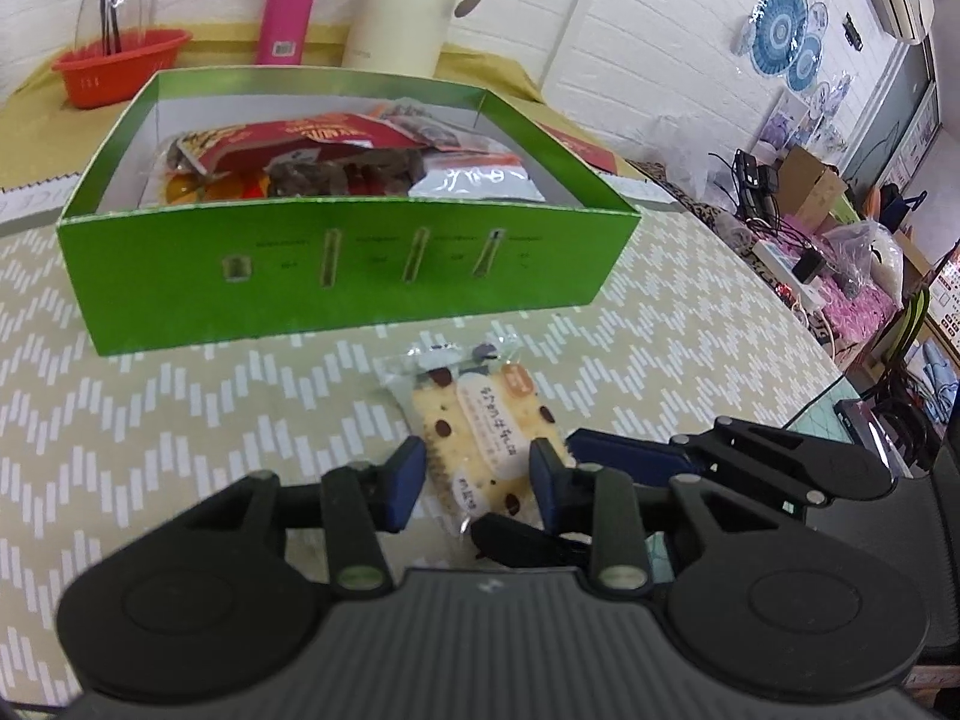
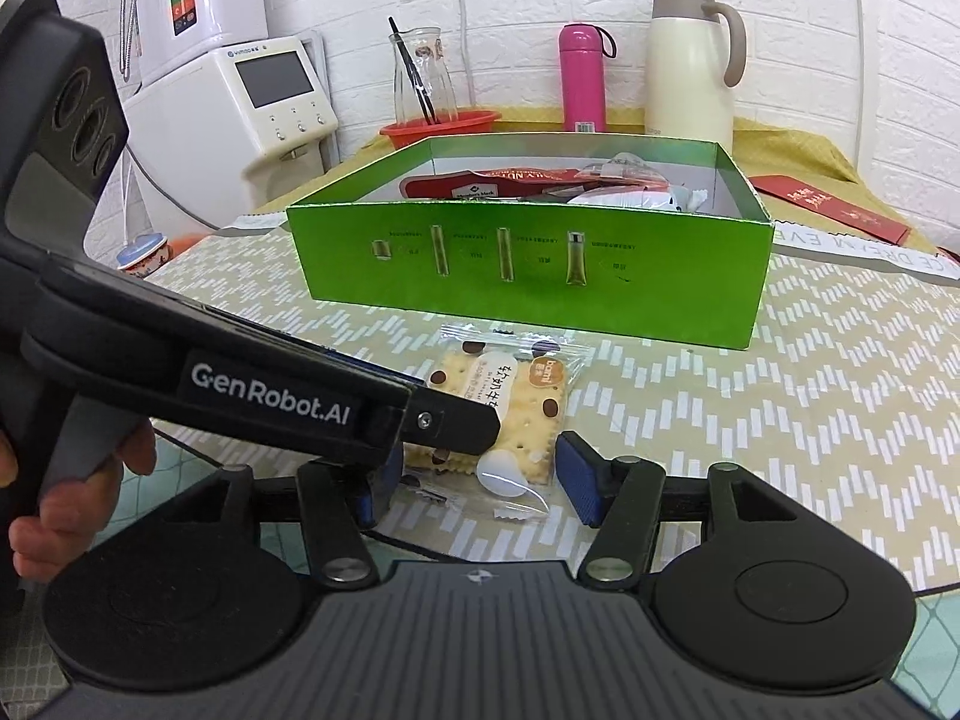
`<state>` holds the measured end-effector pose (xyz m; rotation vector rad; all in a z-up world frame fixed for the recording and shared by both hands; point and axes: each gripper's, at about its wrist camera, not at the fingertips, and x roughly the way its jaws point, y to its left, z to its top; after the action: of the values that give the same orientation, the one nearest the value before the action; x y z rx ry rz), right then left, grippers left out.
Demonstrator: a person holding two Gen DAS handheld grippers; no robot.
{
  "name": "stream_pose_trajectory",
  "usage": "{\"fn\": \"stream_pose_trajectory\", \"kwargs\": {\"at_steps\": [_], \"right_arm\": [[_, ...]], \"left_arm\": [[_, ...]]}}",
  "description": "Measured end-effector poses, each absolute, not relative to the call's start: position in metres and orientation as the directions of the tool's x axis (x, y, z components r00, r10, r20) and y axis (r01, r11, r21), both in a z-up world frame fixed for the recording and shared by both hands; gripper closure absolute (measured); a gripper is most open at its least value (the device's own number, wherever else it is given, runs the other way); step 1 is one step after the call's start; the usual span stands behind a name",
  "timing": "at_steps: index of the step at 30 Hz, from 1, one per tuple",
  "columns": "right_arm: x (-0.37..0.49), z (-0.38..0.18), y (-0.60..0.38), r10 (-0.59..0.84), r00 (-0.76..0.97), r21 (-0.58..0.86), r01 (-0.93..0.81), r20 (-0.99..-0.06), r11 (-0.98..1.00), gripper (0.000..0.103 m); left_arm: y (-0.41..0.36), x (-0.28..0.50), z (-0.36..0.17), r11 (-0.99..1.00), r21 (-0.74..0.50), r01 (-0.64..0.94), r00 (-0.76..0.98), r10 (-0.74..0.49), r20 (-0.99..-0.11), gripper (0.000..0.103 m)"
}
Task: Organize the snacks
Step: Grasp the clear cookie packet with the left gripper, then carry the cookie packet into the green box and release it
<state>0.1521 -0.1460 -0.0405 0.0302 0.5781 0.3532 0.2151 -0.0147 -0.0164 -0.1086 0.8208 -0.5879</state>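
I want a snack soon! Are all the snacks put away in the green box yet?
Almost. Several snack packets already lie in the green box. One cracker pack is on the table in front of the box; the left gripper straddles it, pads close on each side, with the right gripper open beside it. Lifting it into the box remains.

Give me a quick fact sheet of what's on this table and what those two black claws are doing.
Surface: table with zigzag cloth
Loose snack: cracker packet, flat in front of the box
Container: green box, open, snack packs inside
Left gripper: open, pads either side of the packet
Right gripper: open, at the packet's near end
Behind the box: pink bottle, cream jug, red basket
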Motion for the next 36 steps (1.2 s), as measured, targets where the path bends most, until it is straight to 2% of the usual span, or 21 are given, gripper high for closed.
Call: {"fn": "stream_pose_trajectory", "kwargs": {"at_steps": [3,6,8,9,10,12,13,14,15,16,18,24,28,30,36], "right_arm": [[0.151,-0.041,-0.143,0.332,0.779,0.114,-0.323,-0.532,0.940,0.004],[0.152,-0.040,-0.139,0.337,0.773,0.106,-0.335,-0.538,0.936,0.000],[0.152,-0.041,-0.137,0.327,0.775,0.089,-0.333,-0.542,0.939,0.000],[0.152,-0.041,-0.137,0.319,0.777,0.081,-0.329,-0.542,0.941,0.000],[0.153,-0.041,-0.136,0.306,0.783,0.068,-0.322,-0.542,0.944,0.008],[0.154,-0.040,-0.138,0.303,0.786,0.067,-0.319,-0.539,0.945,0.015],[0.154,-0.040,-0.139,0.297,0.791,0.070,-0.309,-0.534,0.948,0.030],[0.152,-0.039,-0.142,0.294,0.796,0.085,-0.295,-0.529,0.952,0.036],[0.148,-0.038,-0.144,0.300,0.798,0.097,-0.294,-0.523,0.951,0.047],[0.144,-0.037,-0.144,0.303,0.802,0.096,-0.298,-0.514,0.950,0.062],[0.137,-0.034,-0.143,0.294,0.810,0.072,-0.300,-0.507,0.951,0.069],[0.132,-0.024,-0.145,0.283,0.830,0.066,-0.288,-0.481,0.955,0.075],[0.129,-0.014,-0.145,0.273,0.850,0.051,-0.281,-0.451,0.958,0.075],[0.127,-0.008,-0.146,0.272,0.861,0.050,-0.278,-0.429,0.959,0.075],[0.128,0.013,-0.148,0.269,0.891,0.035,-0.276,-0.366,0.960,0.075]], "left_arm": [[-0.010,0.220,-0.017,0.842,-0.344,0.415,0.543,-0.533,-0.649,0.070],[-0.010,0.223,-0.019,0.839,-0.354,0.413,0.550,-0.539,-0.638,0.063],[-0.012,0.220,-0.019,0.842,-0.330,0.426,0.560,-0.532,-0.635,0.063],[-0.015,0.218,-0.019,0.845,-0.313,0.433,0.564,-0.525,-0.638,0.070],[-0.017,0.216,-0.019,0.849,-0.293,0.440,0.568,-0.516,-0.641,0.070],[-0.021,0.211,-0.018,0.854,-0.280,0.439,0.571,-0.505,-0.647,0.069],[-0.024,0.208,-0.017,0.862,-0.263,0.434,0.580,-0.491,-0.650,0.069],[-0.024,0.205,-0.016,0.868,-0.263,0.422,0.589,-0.482,-0.649,0.069],[-0.024,0.202,-0.014,0.874,-0.260,0.410,0.597,-0.473,-0.648,0.070],[-0.023,0.199,-0.011,0.878,-0.253,0.406,0.608,-0.466,-0.643,0.070],[-0.021,0.193,-0.006,0.875,-0.260,0.407,0.612,-0.473,-0.634,0.071],[-0.015,0.183,0.009,0.869,-0.275,0.413,0.637,-0.491,-0.595,0.074],[-0.014,0.180,0.020,0.867,-0.280,0.413,0.658,-0.496,-0.567,0.078],[-0.013,0.178,0.028,0.866,-0.280,0.415,0.673,-0.499,-0.546,0.082],[-0.012,0.176,0.054,0.863,-0.262,0.431,0.713,-0.504,-0.487,0.084]]}}
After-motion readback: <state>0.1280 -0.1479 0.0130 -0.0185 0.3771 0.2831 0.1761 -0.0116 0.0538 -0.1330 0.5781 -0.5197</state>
